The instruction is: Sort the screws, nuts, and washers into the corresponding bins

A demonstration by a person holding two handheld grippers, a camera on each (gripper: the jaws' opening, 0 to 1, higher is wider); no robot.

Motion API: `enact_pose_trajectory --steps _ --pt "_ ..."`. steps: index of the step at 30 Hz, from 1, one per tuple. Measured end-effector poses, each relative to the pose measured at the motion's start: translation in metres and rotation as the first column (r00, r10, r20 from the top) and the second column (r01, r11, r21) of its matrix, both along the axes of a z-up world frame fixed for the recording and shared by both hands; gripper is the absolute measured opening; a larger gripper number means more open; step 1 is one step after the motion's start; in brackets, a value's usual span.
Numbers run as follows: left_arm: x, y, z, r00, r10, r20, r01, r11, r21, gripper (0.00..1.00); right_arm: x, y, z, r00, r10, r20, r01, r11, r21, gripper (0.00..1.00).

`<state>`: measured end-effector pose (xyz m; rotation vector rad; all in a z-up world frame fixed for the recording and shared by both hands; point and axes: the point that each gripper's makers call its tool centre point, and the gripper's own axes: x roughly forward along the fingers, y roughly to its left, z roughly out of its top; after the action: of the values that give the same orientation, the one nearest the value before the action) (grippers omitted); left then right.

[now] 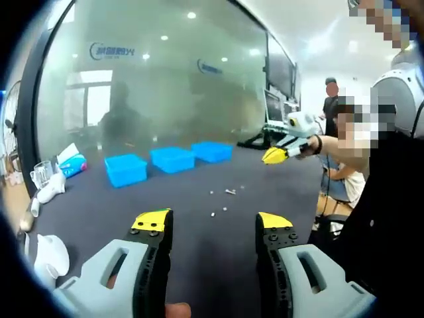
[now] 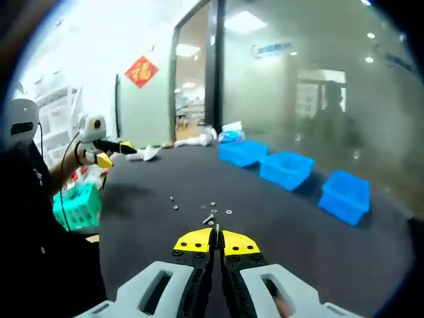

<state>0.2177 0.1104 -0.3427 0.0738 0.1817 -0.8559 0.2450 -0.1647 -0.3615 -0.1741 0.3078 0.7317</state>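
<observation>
Hardware [image 2: 211, 213] lies scattered mid-table, near side of three blue bins [image 2: 286, 168]; my left gripper [image 1: 213, 225] gapes wide, right gripper [image 2: 216, 240] is pressed closed and empty, so I'd spread it before descending on one piece.

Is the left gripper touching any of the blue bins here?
Apart. In the left gripper view, the left gripper hangs open over bare dark table, with the three blue bins well beyond it across the tabletop.
</observation>
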Motion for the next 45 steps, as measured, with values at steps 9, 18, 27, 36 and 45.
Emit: enact_pose_trajectory --steps 9,18,27,36,45 --pt "0.001 0.001 0.001 1.0 0.014 0.001 -0.014 1.0 -0.001 0.48 -0.011 -0.039 0.006 0.993 -0.11 0.049 0.108 0.993 0.051 0.01" --pt "0.002 -0.001 0.001 1.0 0.018 0.002 -0.018 1.0 -0.007 0.48 0.013 -0.066 0.023 0.975 -0.202 0.095 0.195 0.978 0.077 0.01" --pt "0.0 0.001 0.004 1.0 0.025 0.009 -0.025 1.0 -0.016 0.48 0.071 -0.082 0.048 0.953 -0.276 0.124 0.263 0.958 0.112 0.01" --pt "-0.002 0.004 0.0 0.999 0.033 0.001 -0.033 0.999 -0.027 0.48 0.134 -0.1 0.05 0.928 -0.351 0.121 0.343 0.936 0.084 0.01" --pt "0.001 0.011 -0.002 0.999 0.051 -0.002 -0.051 0.998 -0.032 0.48 0.194 -0.116 0.054 0.897 -0.428 0.113 0.425 0.904 0.049 0.01"
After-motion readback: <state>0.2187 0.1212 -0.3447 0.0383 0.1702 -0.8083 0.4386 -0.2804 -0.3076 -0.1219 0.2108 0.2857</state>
